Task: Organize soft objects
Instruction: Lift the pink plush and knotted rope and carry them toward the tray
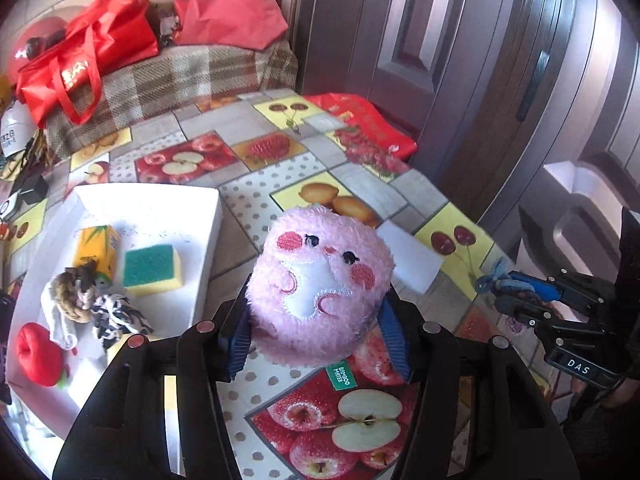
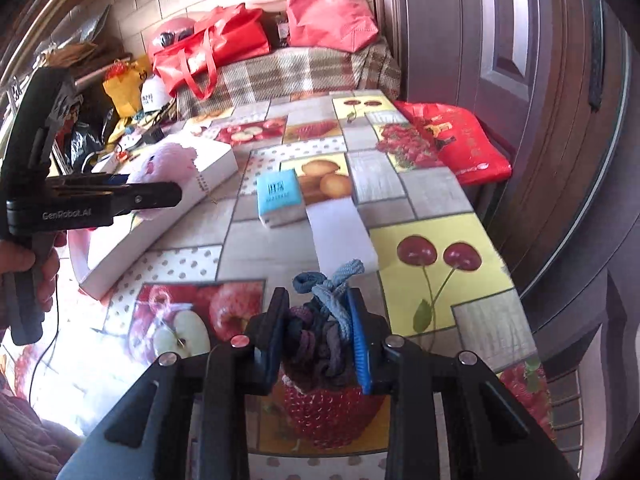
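Left claw [image 1: 320,320] closed on pink plush [image 1: 320,284], blue pads pressed into both flanks, fur bulging over them. Plush round, squat, no clear long axis; embroidered face turned up toward the camera, tilted a little left: black eyes, red cheek patches, white belly patch. Green tag [image 1: 343,376] hanging from its underside. Held clear above the counter [image 1: 280,200], just right of the tray [image 1: 208,240].

Right claw [image 2: 320,332] clamped tight on rope toy [image 2: 324,320]. Braided cord, dark blue and purplish strands bunched between the pads, pale blue knotted end poking forward past the tips. Long axis along the fingers, pointing away from the camera. Lifted off the counter, well right of the tray.

Tray white, shallow, on the counter's left side. Inside: green-and-yellow sponge [image 1: 152,270], yellow carton [image 1: 98,250] just beside it, tan rope knot [image 1: 76,296], black-and-white rope [image 1: 116,316], red plush [image 1: 40,354] at the near corner.

Right of the tray on the fruit-print cloth: teal tissue pack [image 2: 279,196], white paper [image 2: 340,236] touching it.

Beyond the tray: plaid cover [image 1: 180,80] carrying red bags [image 1: 80,64].

Hand [image 2: 36,268] gripping the left claw's handle, seen from the right wrist.
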### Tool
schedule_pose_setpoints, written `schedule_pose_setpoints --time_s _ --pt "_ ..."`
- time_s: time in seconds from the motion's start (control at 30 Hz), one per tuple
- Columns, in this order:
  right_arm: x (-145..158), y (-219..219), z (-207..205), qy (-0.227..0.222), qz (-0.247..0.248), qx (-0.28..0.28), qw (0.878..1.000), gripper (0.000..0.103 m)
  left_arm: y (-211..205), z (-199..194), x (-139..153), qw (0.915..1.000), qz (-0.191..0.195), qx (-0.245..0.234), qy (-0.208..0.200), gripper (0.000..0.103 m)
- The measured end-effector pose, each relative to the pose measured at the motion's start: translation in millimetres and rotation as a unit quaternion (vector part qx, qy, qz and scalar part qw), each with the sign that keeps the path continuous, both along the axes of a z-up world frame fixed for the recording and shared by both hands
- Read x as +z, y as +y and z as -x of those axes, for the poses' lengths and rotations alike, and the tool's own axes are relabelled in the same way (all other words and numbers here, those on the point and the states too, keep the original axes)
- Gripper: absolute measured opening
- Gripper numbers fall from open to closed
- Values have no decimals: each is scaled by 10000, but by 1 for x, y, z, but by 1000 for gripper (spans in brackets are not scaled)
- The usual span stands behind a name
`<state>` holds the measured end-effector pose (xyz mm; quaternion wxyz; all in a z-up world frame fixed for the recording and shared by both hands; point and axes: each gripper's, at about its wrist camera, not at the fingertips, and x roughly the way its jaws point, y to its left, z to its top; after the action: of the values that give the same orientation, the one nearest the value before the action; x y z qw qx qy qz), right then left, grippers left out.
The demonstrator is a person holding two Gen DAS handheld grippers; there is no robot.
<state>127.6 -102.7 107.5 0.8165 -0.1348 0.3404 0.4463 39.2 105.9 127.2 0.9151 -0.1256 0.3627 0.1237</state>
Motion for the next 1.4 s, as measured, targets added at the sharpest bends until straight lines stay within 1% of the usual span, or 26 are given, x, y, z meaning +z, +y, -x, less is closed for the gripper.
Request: schedule_pose_setpoints --time_s 0.17,0.27,0.37,0.5,0.63,0.73,0.83,0.93,1.1,1.27,1.4 --pt "45 1 13 -184 -571 64 9982 29 10 51 53 9964 -129 454 -699 56" --pt "68 4 22 -277 -874 152 9957 29 15 86 82 9917 -275 705 -1044 56" --pt "90 7 28 -392 -1167 213 9922 29 26 127 110 9844 -454 1049 -1334 56" --pt "115 8 33 -369 -1629 240 9857 29 41 189 146 9687 -664 1655 -1728 56" --pt "132 12 38 -369 -1979 240 9792 28 54 249 174 9486 -997 2271 -1965 56" --pt "141 18 45 -423 -2133 275 9757 28 64 288 187 9348 -1136 2654 -2071 56" --pt "145 25 53 -418 -2265 339 9725 28 69 318 194 9246 -1251 2894 -2138 56" --pt "148 34 60 -379 -2345 430 9704 28 70 339 195 9194 -1305 3008 -2175 56" --pt "156 46 77 -466 -2411 585 9676 28 72 361 198 9149 -1329 3063 -2270 56" --pt "169 54 92 -649 -2472 658 9645 29 75 374 203 9129 -1339 3020 -2397 56" --pt "180 58 101 -857 -2533 674 9612 29 79 376 205 9137 -1320 2933 -2483 56"
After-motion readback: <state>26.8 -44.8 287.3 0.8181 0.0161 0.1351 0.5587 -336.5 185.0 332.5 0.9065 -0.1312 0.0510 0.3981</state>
